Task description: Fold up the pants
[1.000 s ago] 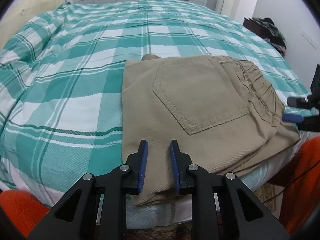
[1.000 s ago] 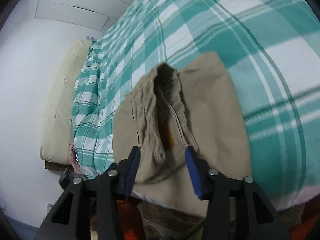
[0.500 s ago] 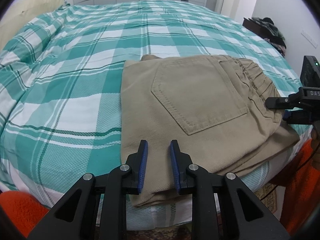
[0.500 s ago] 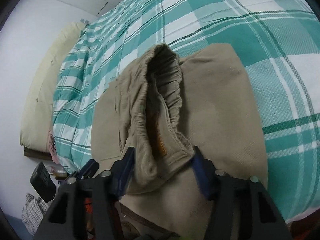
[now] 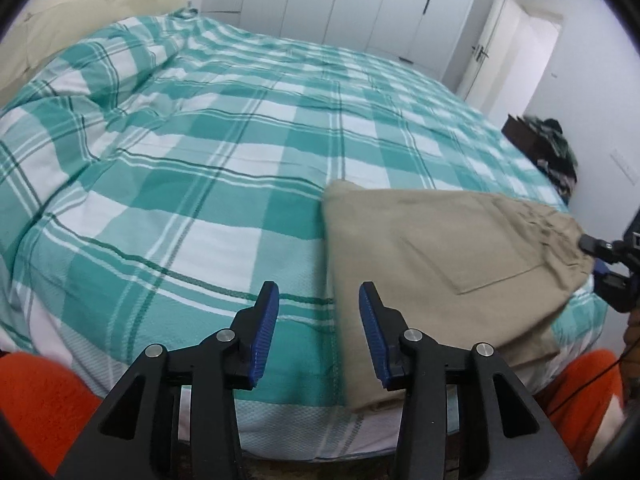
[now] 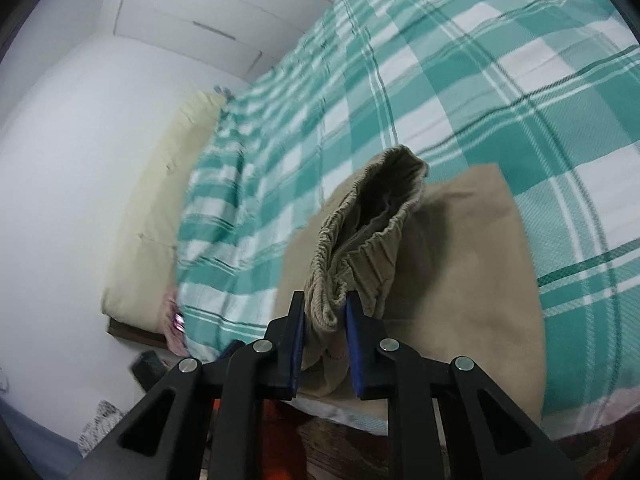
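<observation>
The folded tan pants (image 5: 436, 248) lie at the near edge of the bed, back pocket up. My left gripper (image 5: 318, 304) is open and empty, just left of the pants' folded edge, over the bedspread. My right gripper (image 6: 323, 314) is shut on the pants' elastic waistband (image 6: 360, 240), which stands up bunched between the fingers. The right gripper also shows in the left wrist view (image 5: 600, 248) at the pants' right end.
The bed has a teal and white plaid cover (image 5: 200, 160) with a cream pillow (image 5: 80, 12) at its head. White wardrobe doors (image 5: 340, 0) and a door stand behind. Dark clothes (image 5: 556, 156) lie on a stand at the right. Orange sleeves show low in the left wrist view.
My left gripper opened and shifted left, off the pants. My right gripper closed on the waistband, which it only straddled before, and lifted it slightly.
</observation>
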`<state>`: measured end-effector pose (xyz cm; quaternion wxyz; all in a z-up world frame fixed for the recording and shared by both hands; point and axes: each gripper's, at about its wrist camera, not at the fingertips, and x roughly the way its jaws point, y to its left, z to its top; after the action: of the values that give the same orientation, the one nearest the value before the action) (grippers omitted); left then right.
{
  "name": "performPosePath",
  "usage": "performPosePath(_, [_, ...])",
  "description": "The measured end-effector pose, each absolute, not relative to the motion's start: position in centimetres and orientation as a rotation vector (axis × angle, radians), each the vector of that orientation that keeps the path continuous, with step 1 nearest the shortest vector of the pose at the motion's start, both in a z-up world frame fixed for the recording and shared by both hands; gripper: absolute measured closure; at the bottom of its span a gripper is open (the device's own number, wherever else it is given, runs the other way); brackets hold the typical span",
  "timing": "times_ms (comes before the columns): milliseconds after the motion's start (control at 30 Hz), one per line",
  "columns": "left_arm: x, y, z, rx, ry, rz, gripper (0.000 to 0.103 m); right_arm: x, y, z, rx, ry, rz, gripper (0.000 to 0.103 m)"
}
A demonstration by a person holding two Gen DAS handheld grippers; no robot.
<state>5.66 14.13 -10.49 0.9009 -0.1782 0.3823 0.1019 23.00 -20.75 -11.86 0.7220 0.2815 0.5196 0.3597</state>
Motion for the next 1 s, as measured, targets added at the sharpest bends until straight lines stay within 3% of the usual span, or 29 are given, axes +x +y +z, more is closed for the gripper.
performPosePath(167, [6.1,12.4,-10.2,-0.306,0.784,0.172,0.060,22.5,-25.0,-10.2,0.631,1.086,0.740,0.084])
performPosePath(300, [7.0,9.8,-11.1,-0.191,0.837,0.146,0.060,22.0,-26.6,-14.2,0.490,1.175,0.609,0.084])
performPosePath(367, [7.9,8.4,-12.7,-0.071,0.932,0.173,0.060,21.6,-26.4,-16.1,0.438,1.197,0.584,0.078])
performPosePath(500, [8.0,8.6,-14.2,-0.014,1.002,0.212,0.060,21.7,-26.6,-17.2,0.417,1.230,0.534,0.053])
performPosePath(633, [6.9,13.0,-12.6,-0.279,0.928,0.206,0.048,22.2,-26.6,-13.3,0.276,1.138,0.473,0.053])
performPosePath(733, [6.2,14.6,-11.9,-0.382,0.873,0.179,0.048,21.9,-25.7,-9.4,0.191,0.996,0.496,0.052])
performPosePath(833, [6.6,12.4,-11.6,-0.296,0.870,0.120,0.047,21.1,-23.1,-7.3,0.097,0.902,0.585,0.042])
performPosePath(900, [7.8,9.6,-13.1,-0.103,0.964,0.156,0.047,20.7,-21.3,-8.2,0.052,0.899,0.638,0.042])
performPosePath(967, [8.8,8.5,-16.4,0.038,1.116,0.239,0.068,20.8,-19.9,-11.0,0.014,0.949,0.662,0.042])
performPosePath(1000, [8.8,8.8,-17.5,0.025,1.159,0.237,0.068,20.8,-19.5,-13.1,-0.012,0.999,0.653,0.042])
